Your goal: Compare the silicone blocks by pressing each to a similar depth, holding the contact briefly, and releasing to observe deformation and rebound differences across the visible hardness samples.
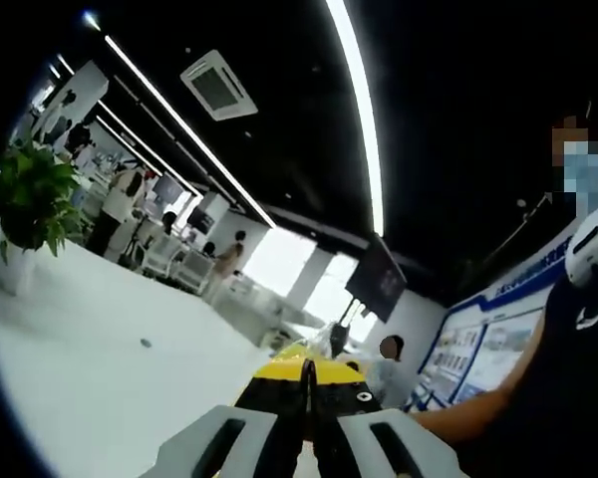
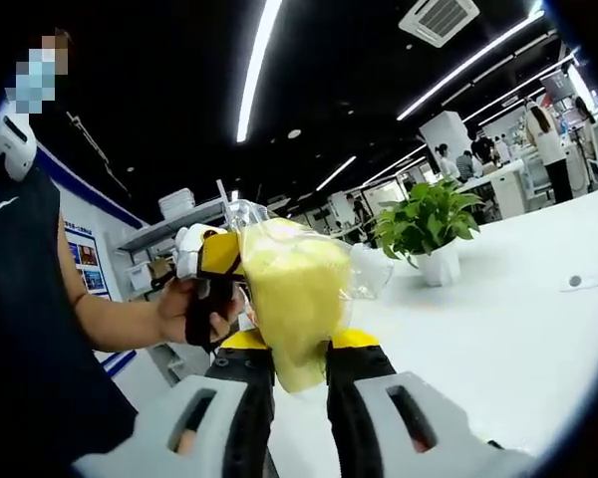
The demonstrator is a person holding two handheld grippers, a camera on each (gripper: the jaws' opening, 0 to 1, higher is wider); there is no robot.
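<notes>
The right tongs (image 2: 299, 373) pinch a yellow silicone block (image 2: 291, 299) in clear wrap, hiding the left tongs (image 2: 214, 289) and hand (image 2: 194, 311) at nine o'clock. The left tongs' tips are pressed together. A potted plant (image 2: 429, 231) stands on the white counter (image 2: 498, 329) at two o'clock.

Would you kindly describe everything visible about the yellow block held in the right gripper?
The yellow block looks like soft, pale yellow silicone wrapped in clear, crinkled plastic film that sticks out at its top and side. It stands roughly upright, lifted above the white table, its lower end pinched between the jaws of the right gripper, where it narrows. Behind it is the left gripper, held in a person's hand; whether that gripper touches it is unclear.
</notes>
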